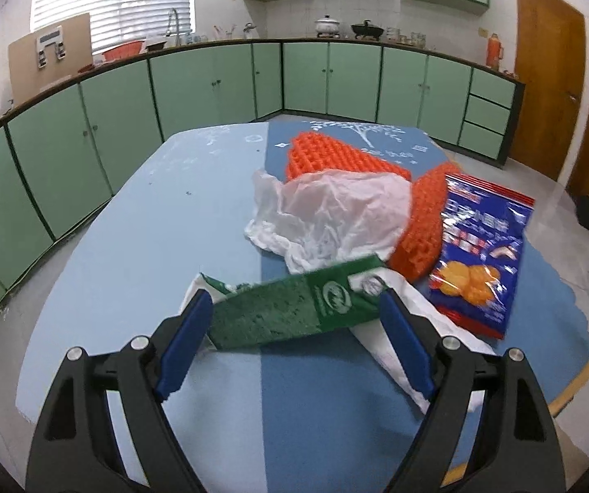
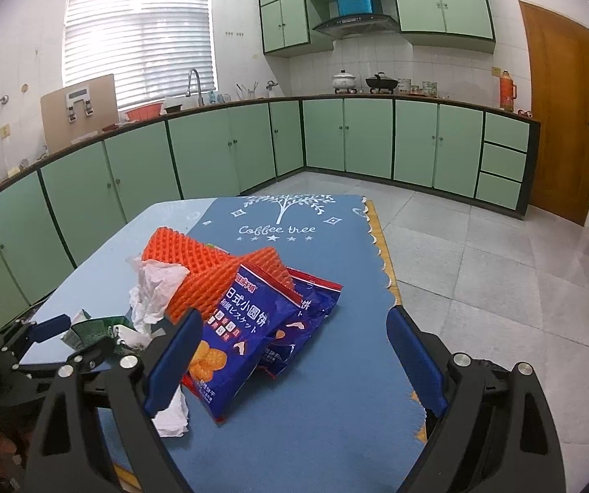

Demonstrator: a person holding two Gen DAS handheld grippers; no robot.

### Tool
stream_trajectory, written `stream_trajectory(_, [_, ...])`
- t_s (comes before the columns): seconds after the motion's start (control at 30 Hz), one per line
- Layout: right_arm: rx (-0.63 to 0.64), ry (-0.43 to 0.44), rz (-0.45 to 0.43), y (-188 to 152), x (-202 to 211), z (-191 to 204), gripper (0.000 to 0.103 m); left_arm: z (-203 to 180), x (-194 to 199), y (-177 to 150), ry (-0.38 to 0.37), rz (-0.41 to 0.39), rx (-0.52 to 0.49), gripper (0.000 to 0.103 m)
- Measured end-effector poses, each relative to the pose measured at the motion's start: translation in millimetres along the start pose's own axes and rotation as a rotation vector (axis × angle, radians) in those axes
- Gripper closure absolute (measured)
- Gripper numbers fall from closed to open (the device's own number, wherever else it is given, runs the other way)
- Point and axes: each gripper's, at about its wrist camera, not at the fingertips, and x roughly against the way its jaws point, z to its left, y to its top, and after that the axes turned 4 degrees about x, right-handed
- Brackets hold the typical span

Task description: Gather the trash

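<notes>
We've got the left tool (image 1: pixel 294 312) spread wide around the green wrapper (image 1: pixel 294 308) – pads not pinching yet (right tool (image 2: pixel 290 353) also spread, over the blue snack bag (image 2: pixel 233 328)). Both lie just in front of the orange mesh (image 1: pixel 335 152); thin wrapper could slip flat under closing pads.

Green cabinets (image 2: pixel 348 139) run under a dark counter (image 2: pixel 376 97) along two walls. On it stand a white pot (image 2: pixel 343 80), a black pot (image 2: pixel 381 81) and an orange flask (image 2: pixel 508 91) (near the wooden door (image 2: pixel 561 115)). Blinds (image 2: pixel 138 37) cover the window above the tap (image 2: pixel 194 82).
</notes>
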Motion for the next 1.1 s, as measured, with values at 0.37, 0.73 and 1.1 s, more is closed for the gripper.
stream_trajectory(0.37, [0.007,-0.009,0.010,-1,-4,-1,0.014,13,-10,20,0.015,-0.021,0.062,0.022])
stream_trajectory(0.73, [-0.001,0.000,0.024,-3,-9,-2,0.014,26,-3,9,0.036,-0.003,0.038,0.022])
stream_trajectory(1.1, [0.008,0.003,0.030,-4,-9,1,0.014,57,-8,-9,0.078,0.051,0.092,0.022])
